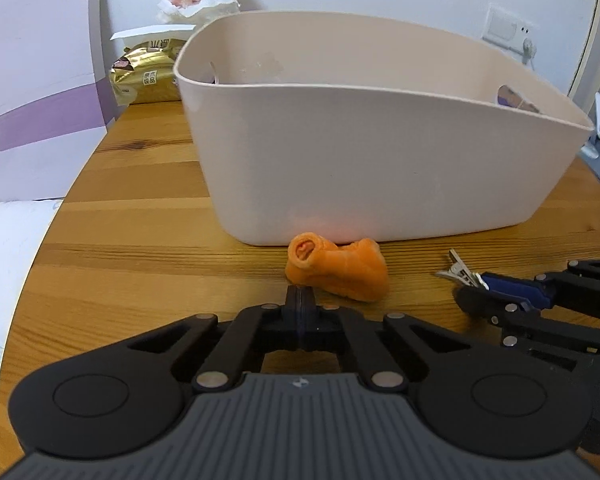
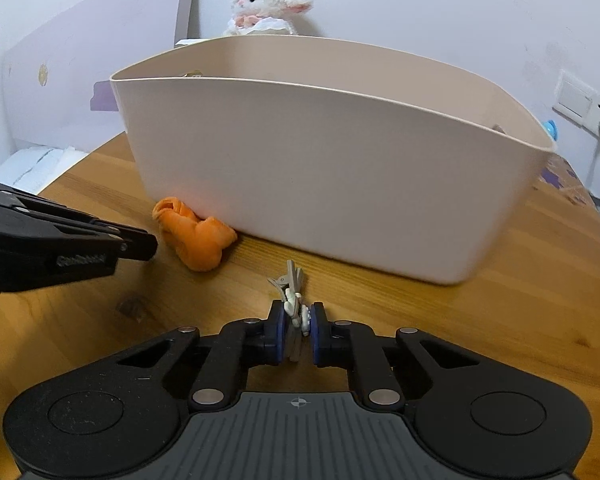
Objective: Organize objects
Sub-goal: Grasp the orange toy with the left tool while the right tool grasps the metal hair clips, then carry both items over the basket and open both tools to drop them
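Grippers: your right gripper [image 2: 299, 332] pinches the metal hair clip [image 2: 291, 296] on the table [image 2: 480, 320] | left gripper [image 1: 300, 300] closed, empty, beside orange sock [image 1: 340, 270] | bin [image 2: 320, 168] behind | casing lettering unreadable.

Bin [image 1: 340, 168] wall blocks forward; sides seemingly open.

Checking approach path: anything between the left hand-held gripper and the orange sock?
Nothing. Only bare wooden table separates the shut left hand-held gripper from the orange sock, seen in both wrist views.
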The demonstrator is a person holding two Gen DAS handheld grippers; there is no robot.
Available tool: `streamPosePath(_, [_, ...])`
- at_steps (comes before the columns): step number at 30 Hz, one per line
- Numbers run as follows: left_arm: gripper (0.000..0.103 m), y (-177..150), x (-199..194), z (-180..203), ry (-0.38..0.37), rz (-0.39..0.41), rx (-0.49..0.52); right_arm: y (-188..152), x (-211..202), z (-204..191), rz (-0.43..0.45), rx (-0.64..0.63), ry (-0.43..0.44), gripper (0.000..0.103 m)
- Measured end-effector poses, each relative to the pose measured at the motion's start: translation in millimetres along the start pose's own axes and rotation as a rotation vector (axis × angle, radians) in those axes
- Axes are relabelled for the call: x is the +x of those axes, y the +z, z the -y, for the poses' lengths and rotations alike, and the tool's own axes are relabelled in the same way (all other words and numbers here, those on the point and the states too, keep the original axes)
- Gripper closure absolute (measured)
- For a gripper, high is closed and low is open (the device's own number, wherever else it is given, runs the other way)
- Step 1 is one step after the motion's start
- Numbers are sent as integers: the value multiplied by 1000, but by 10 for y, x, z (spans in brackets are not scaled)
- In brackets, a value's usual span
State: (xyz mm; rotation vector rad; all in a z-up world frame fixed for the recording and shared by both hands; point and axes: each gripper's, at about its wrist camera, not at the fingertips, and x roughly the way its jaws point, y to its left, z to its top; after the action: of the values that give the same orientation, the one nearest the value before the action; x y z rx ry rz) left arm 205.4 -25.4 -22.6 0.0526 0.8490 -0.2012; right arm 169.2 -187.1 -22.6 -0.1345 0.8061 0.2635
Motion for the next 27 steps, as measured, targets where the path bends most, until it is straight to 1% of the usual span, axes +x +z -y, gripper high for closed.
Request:
streamPosePath(4, [102,-55,-177,42,-1,29,1,-10,-102,24,15,20,2,91])
streamPosePath(10, [102,-92,-497,121,14,88,19,-61,-474,83,76,36,6,91])
streamPosePath(14, [102,-113,-720,158,21,135,30,-79,-726,102,125,41,5,91])
streamPosePath(16, [102,-110,-825,167,24,162,30,-96,-850,112,168,47,2,91])
streamPosePath(19, [102,-112,-1001,194,43,215,27,-115,-1027,123,209,51,-1,91])
streamPosePath(21, [102,-107,-1108,212,53,249,29,-97,-1109,133,236,52,1,91])
streamPosePath(24, [102,-73,-1271,213,41,292,14,-60,-1226,150,279,50,0,91])
streamPosePath(27, [102,-27,-1386,228,48,334,16,1,-1335,180,322,52,-3,91])
